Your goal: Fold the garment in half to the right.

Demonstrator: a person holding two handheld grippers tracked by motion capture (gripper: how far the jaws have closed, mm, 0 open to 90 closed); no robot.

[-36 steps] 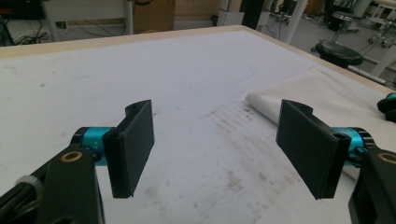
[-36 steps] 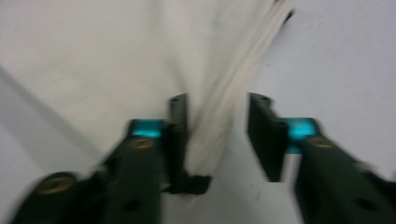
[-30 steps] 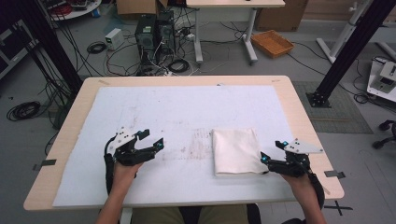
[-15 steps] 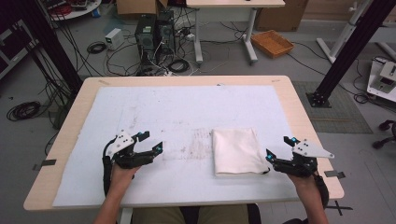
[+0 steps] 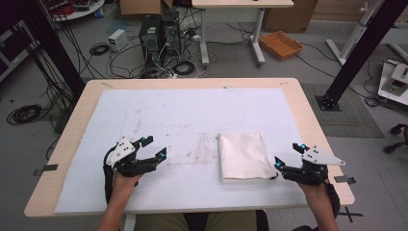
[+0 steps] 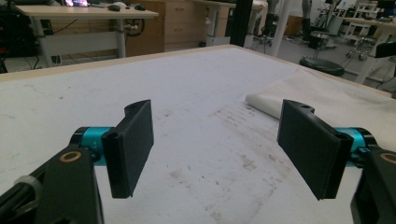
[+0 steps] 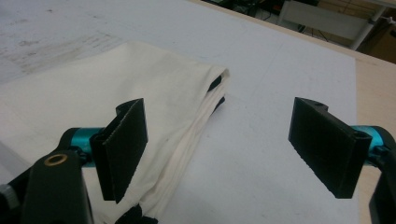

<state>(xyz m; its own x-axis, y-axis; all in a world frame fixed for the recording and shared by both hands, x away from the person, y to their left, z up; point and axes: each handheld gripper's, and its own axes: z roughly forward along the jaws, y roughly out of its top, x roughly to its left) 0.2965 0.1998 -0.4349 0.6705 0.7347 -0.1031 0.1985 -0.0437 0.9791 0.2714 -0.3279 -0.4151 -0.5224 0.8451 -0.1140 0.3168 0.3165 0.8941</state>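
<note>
Folded cream-white cloth (image 5: 243, 156), rectangular, several layers thick, flat on white stained mat (image 5: 192, 115) covering pale wooden counter (image 5: 308, 110); sits right of centre, toward near edge. In right gripper view cloth (image 7: 116, 98) shows stacked folded edges w/ a bit of dark lining peeking out at the corner, lying below and partly between the two black fingers (image 7: 123, 144). Right gripper (image 5: 289, 155) just beside cloth's near right corner, fingers spread wide, nothing clamped, pads not pressing fabric; grey three-cornered plate on top, teal fittings behind pads. Whether lower finger brushes cloth edge: can't tell. Left gripper (image 5: 155, 147) well apart from cloth, over bare mat left of centre, pointing toward it; fingers (image 6: 133, 144) likewise wide apart, empty, only smudged mat between them. In left gripper view cloth (image 6: 299, 91) visible farther off at right, beyond a patch of brownish-grey marks on mat. Forearms enter from bottom of high view, each hand wrapped round its gripper body. Beyond counter: grey floor, tangled black cables, dark computer towers (image 5: 156, 36), second desk's white legs, orange woven tray (image 5: 280, 44), black frame posts either side.
</note>
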